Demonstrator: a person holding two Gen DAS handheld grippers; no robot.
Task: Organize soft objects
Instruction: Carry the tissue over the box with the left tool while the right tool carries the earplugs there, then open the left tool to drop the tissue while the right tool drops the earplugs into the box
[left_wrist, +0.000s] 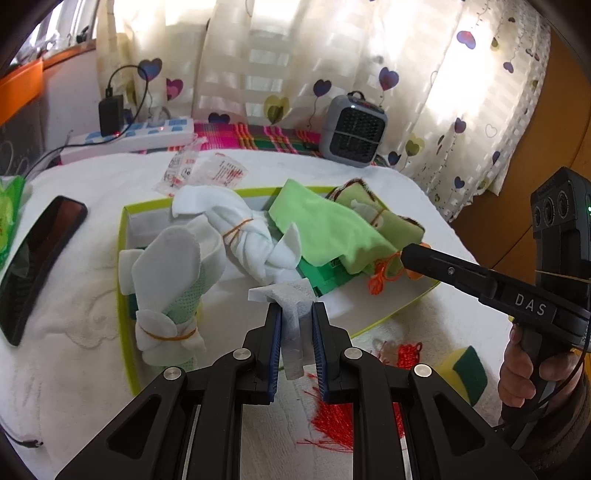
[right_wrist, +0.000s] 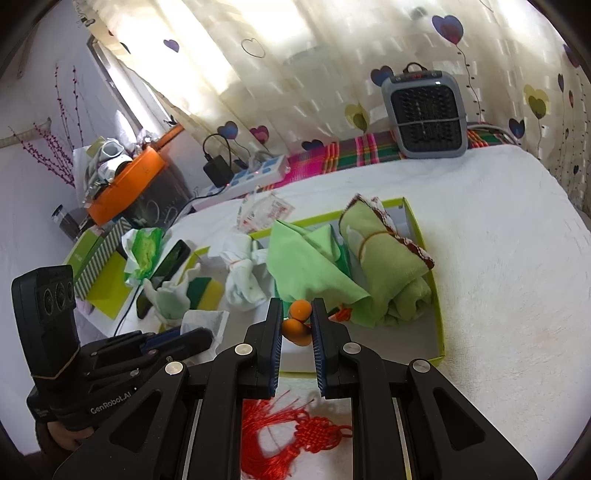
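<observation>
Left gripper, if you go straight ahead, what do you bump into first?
Probably the white bundle in the box. The left gripper, shut on a wipe, points at it over the box's near edge, though depth is hard to judge.

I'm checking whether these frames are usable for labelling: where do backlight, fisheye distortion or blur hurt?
Left wrist view: the sunlit white heart-print curtain is blown out, edges bend and corners vignette, yet the white folded tissue in the left hand-held gripper is sharp. Right wrist view: similar curtain glare; the small orange soft toy in the right hand-held gripper is slightly soft.
</observation>
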